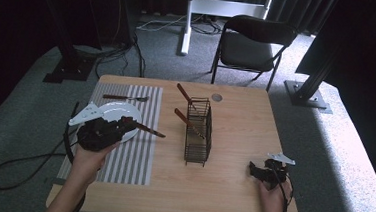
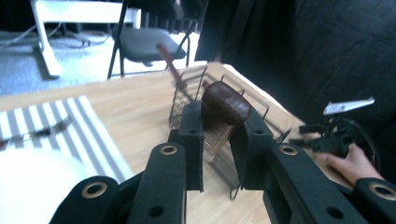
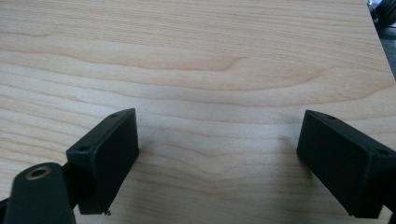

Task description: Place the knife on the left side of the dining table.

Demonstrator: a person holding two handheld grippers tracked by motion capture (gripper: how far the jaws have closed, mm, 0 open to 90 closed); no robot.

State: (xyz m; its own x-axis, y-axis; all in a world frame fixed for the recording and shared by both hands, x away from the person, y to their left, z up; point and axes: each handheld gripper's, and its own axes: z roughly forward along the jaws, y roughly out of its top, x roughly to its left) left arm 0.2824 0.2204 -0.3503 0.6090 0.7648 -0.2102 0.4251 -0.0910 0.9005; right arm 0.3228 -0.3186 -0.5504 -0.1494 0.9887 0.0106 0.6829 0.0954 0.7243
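Left hand-held gripper [image 1: 124, 124] clamps a wooden-handled utensil [image 1: 147, 129] level over the plate [image 1: 125, 112]; right hand-held gripper [image 1: 254, 170] gapes.

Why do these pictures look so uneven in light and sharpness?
High view: daylight falls on the floor at right, dark curtains behind. Left gripper view: the white plate glares, and the far fork is soft. Right gripper view: even light, sharp grain on the table.

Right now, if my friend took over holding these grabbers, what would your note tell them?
Left gripper: shut on a wooden-handled knife, held over the plate and striped mat.
Right gripper: open, empty, over bare table.
Wire basket mid-table holds two more wooden-handled utensils.
Done: fork lies on the mat behind the plate.
Left: probably set the knife down by the plate, then perhaps empty the basket.
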